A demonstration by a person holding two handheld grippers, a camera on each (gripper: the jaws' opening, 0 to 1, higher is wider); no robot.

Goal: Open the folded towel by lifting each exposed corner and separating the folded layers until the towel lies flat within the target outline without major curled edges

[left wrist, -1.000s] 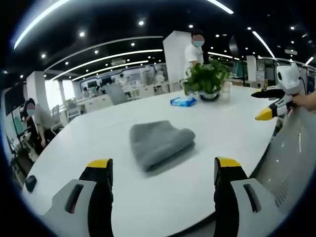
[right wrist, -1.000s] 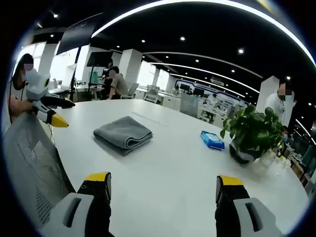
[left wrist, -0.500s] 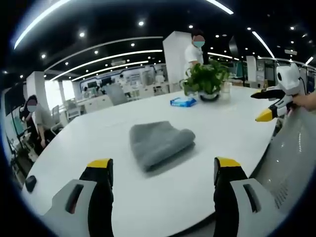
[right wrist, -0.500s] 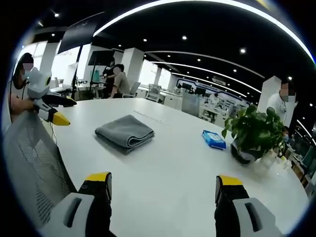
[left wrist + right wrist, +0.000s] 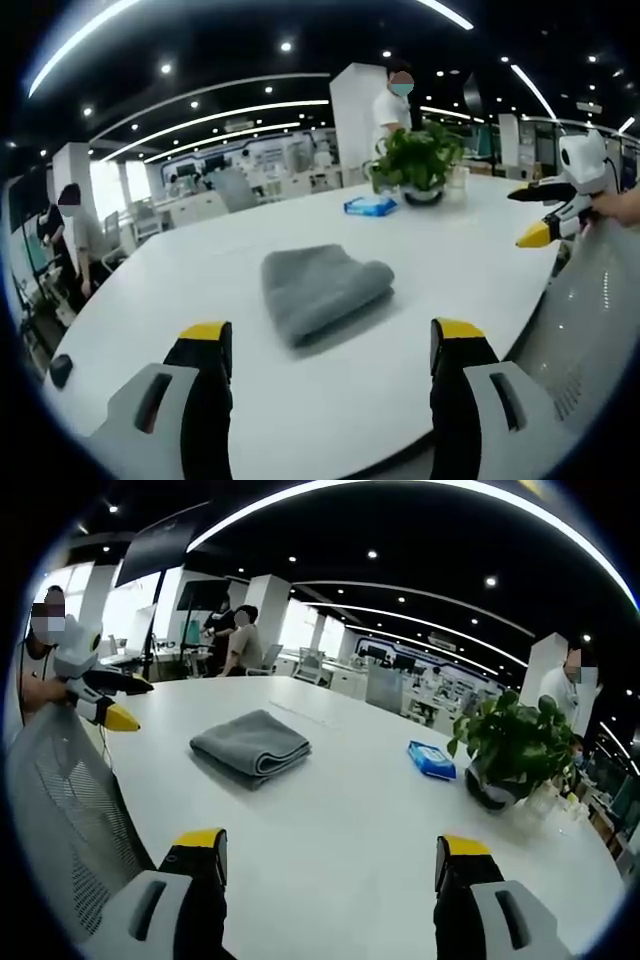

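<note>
- Office space with ceiling strip lights surrounds a large white table [image 5: 420, 300], where a potted plant [image 5: 415, 160] and a blue packet [image 5: 371, 205] sit toward the far side.
- On the table, the grey towel [image 5: 320, 288] lies folded in a thick bundle with a rounded fold on one side; no layer is opened and no corner is lifted.
- No target outline can be made out on the tabletop, so where the towel must end up is unclear.
- Left gripper [image 5: 330, 345] is held short of the towel, jaws spread wide and holding nothing.
- Right gripper [image 5: 325, 850] is likewise parted and empty, well apart from the towel.
- My judgement: the task has not begun; approaching, gripping a corner and unfolding every layer all remain.
</note>
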